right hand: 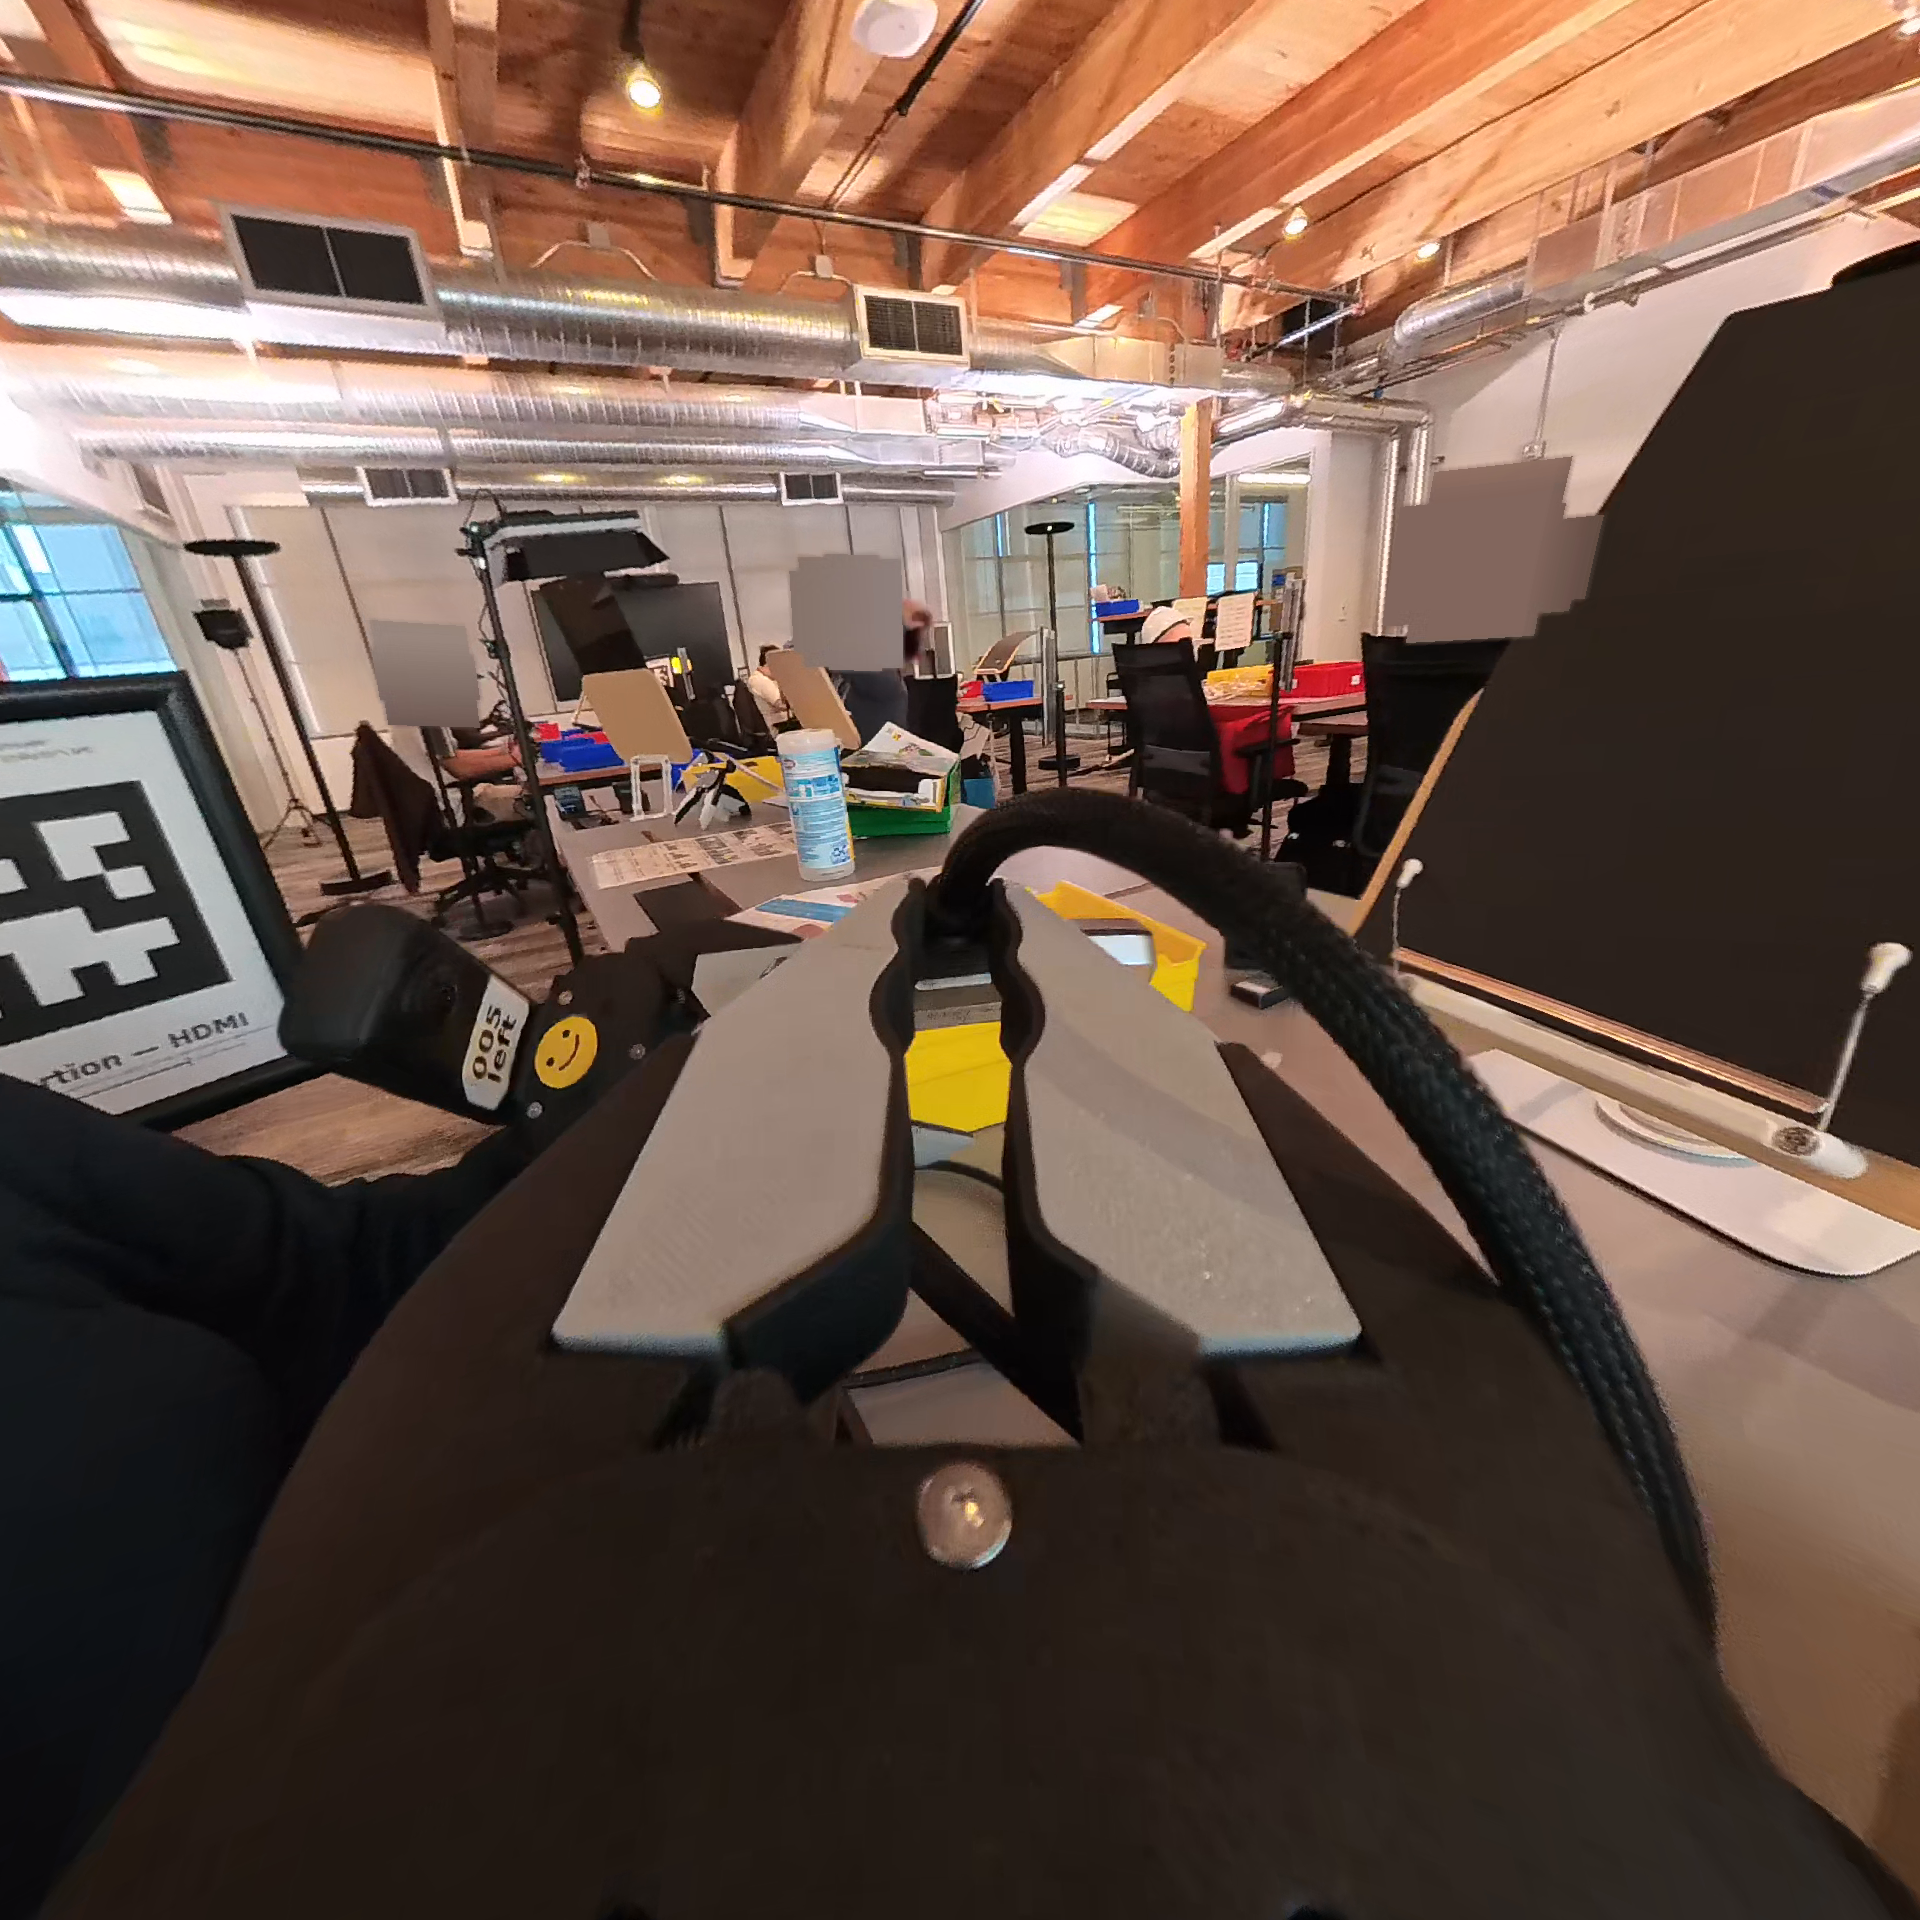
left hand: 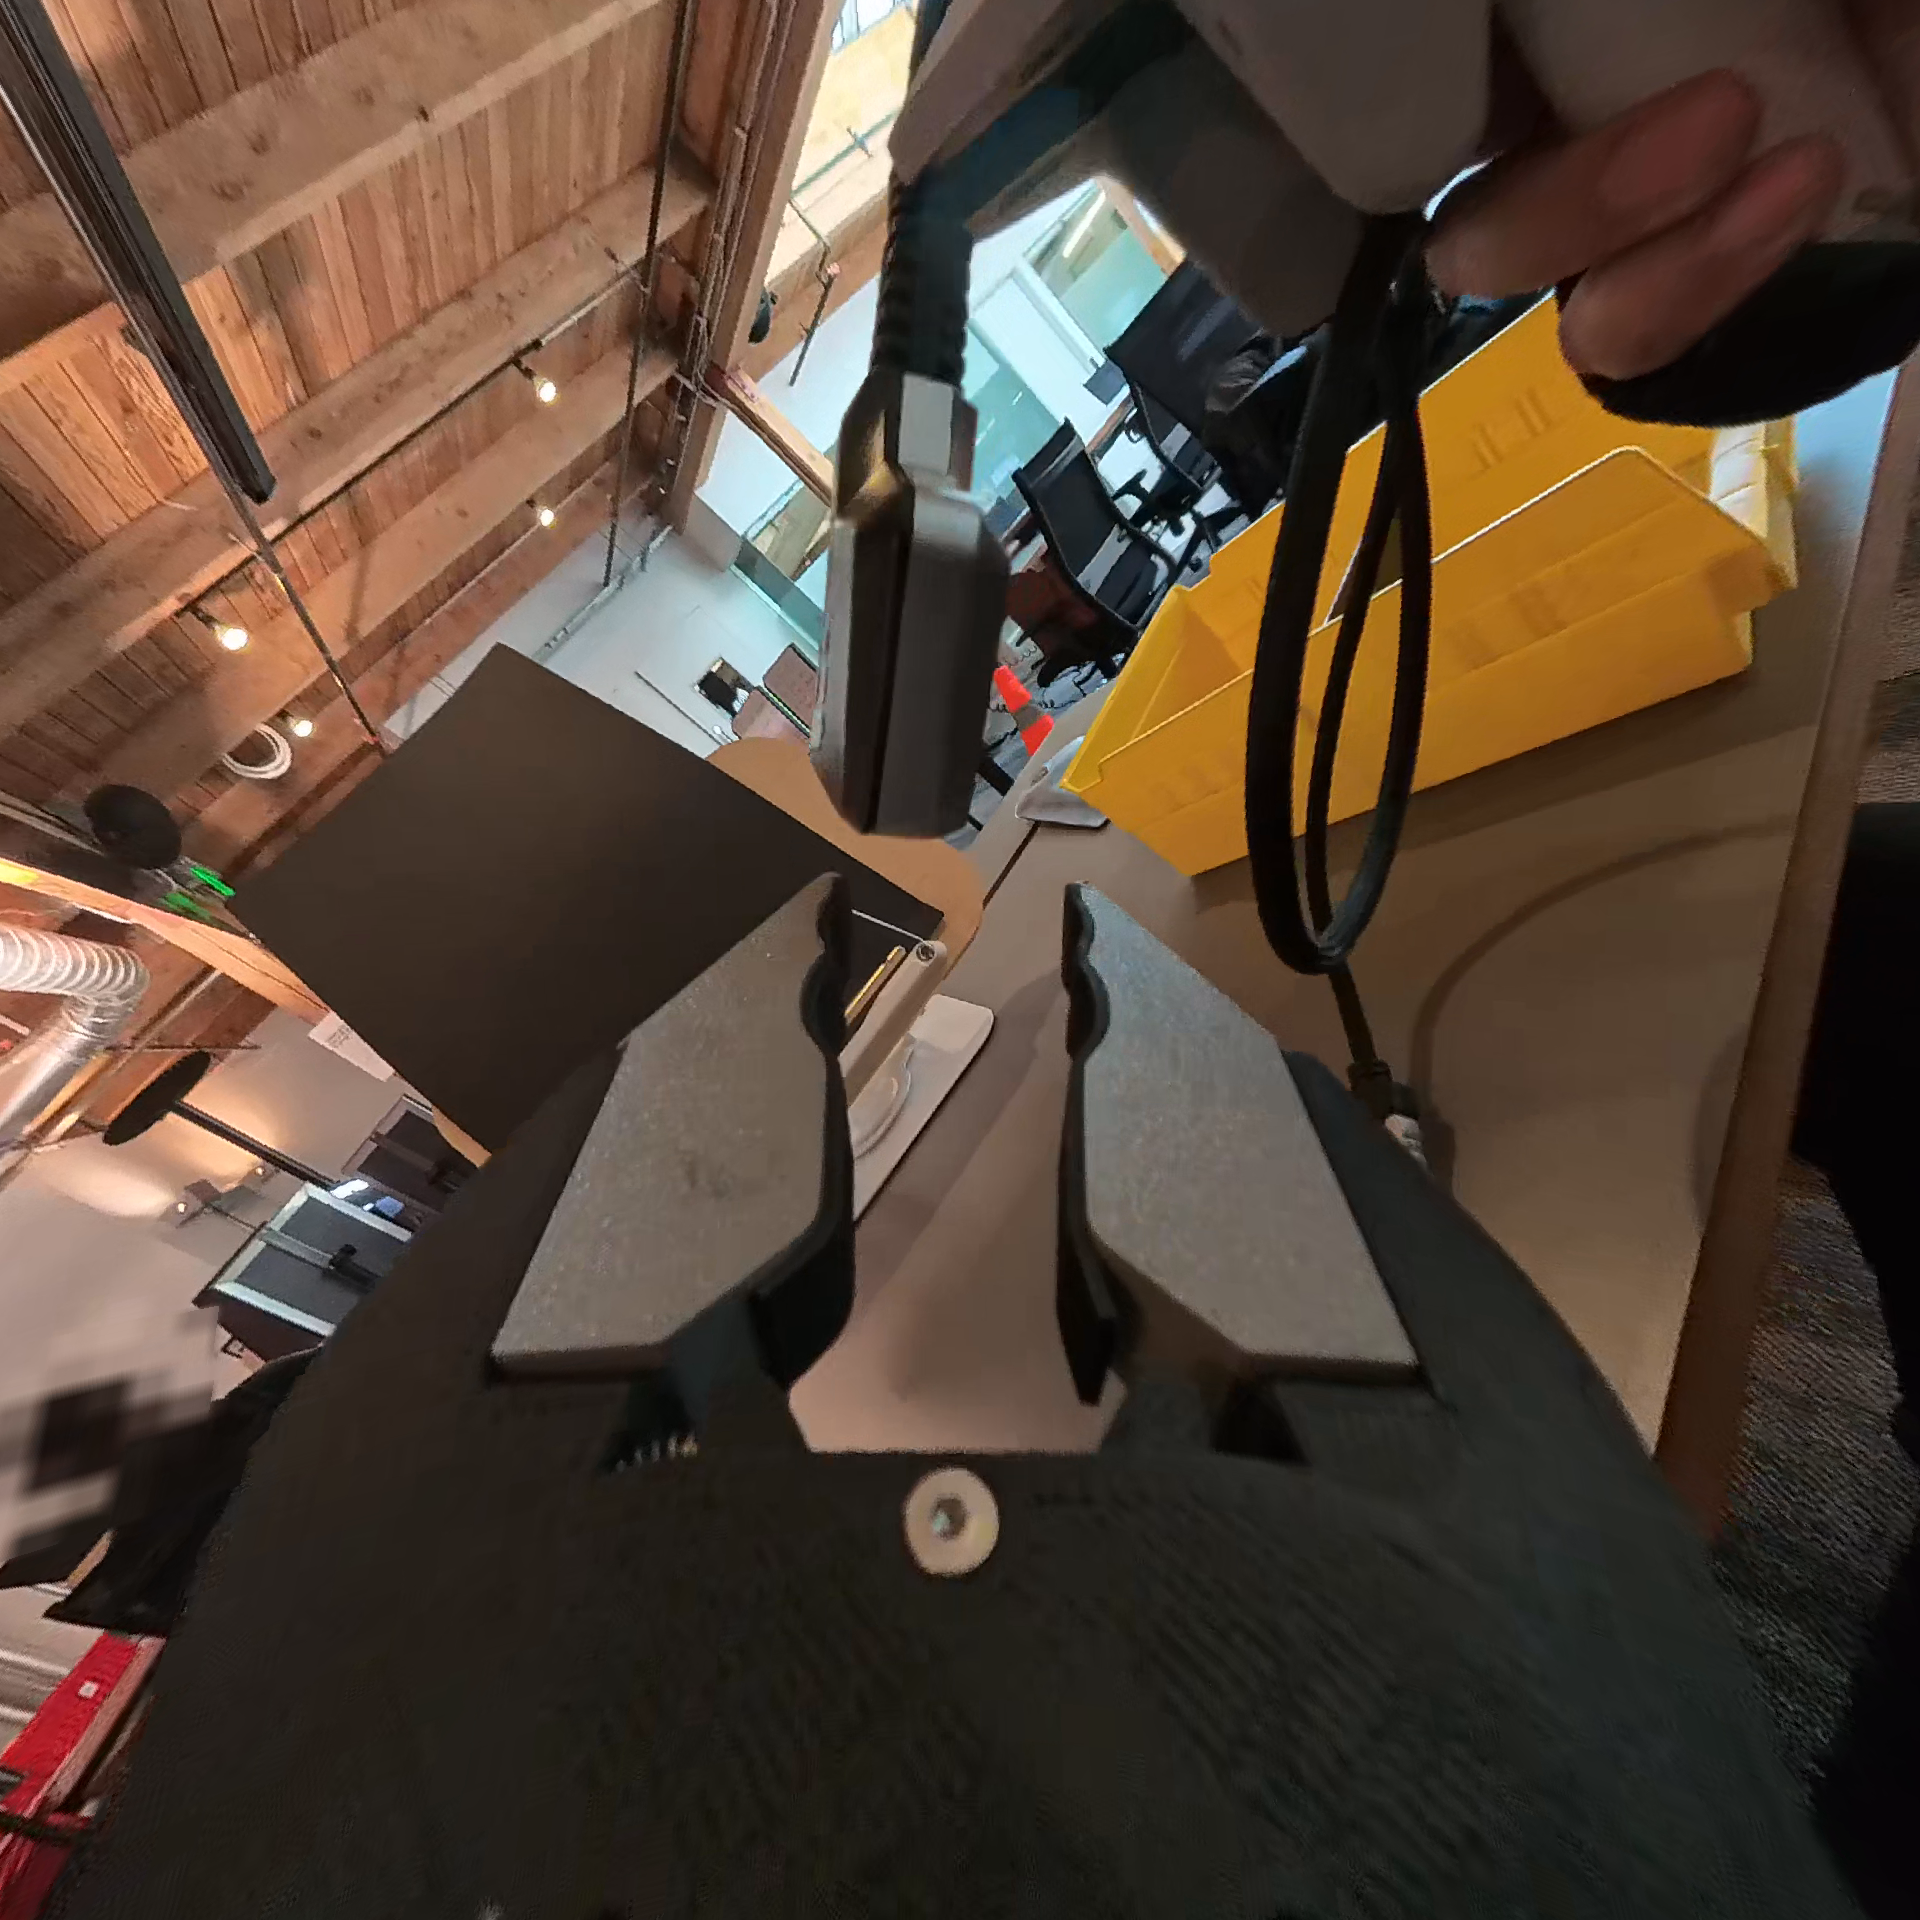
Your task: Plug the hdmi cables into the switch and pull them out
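Observation:
In the left wrist view a small grey HDMI switch (left hand: 914, 665) hangs in the air from the silver plug (left hand: 935, 436) of a braided black cable (left hand: 920, 281). My left gripper (left hand: 956, 935) is open and empty just below the switch, not touching it. A thin black cable (left hand: 1340, 623) loops down to the table beside it. My right gripper (right hand: 951, 935) is shut on the braided cable's plug (right hand: 951, 971). The braided cable (right hand: 1351, 987) arches off to the right. The switch is hidden below the right fingers in that view.
Yellow bins (left hand: 1455, 644) lie on the grey table (left hand: 1558, 1039) to the right. A black monitor back (right hand: 1662, 727) on a white stand is close by. A framed marker board (right hand: 104, 894) stands at the left. The left gripper's body (right hand: 416, 997) shows low left.

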